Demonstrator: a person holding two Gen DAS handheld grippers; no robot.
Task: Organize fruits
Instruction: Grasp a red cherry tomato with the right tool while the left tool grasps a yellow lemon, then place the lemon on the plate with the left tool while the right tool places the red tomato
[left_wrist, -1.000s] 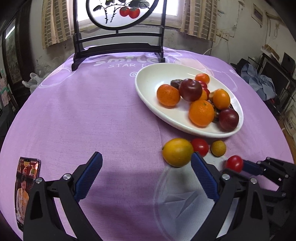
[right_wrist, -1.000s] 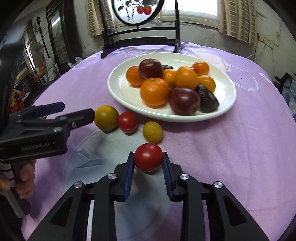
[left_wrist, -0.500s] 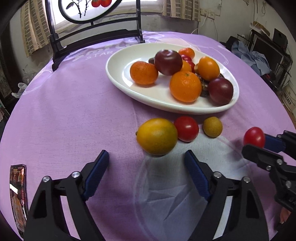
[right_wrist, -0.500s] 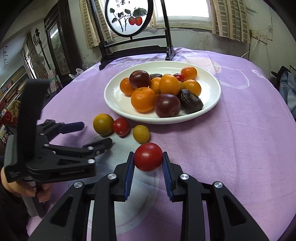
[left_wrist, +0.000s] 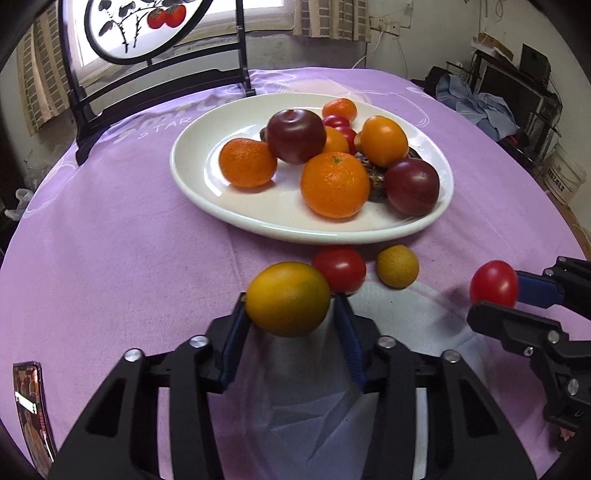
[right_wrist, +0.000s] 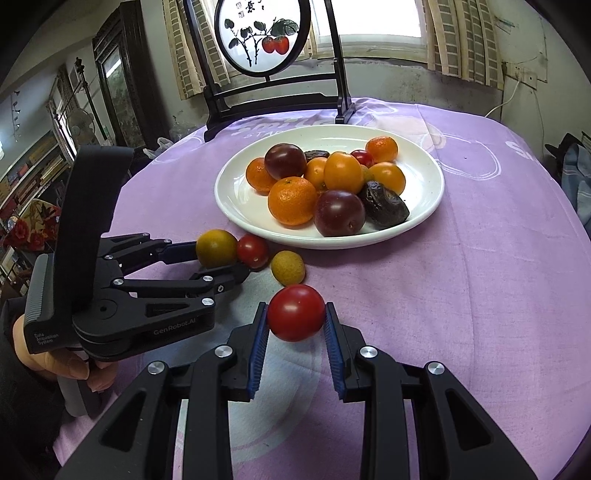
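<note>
The left gripper (left_wrist: 290, 314) is closing across a firm, smooth citrus (left_wrist: 287, 298); the right gripper (right_wrist: 295, 325) is pinching a soft, bruisable tomato (right_wrist: 296, 312).

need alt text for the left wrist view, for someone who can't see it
The left gripper has just closed its blue-padded jaws on a yellow-orange round citrus fruit over a purple tablecloth. Behind it sit a red tomato, a small yellow-brown fruit and a white oval plate piled with fruit; at right, the right gripper holds another red tomato.
</note>
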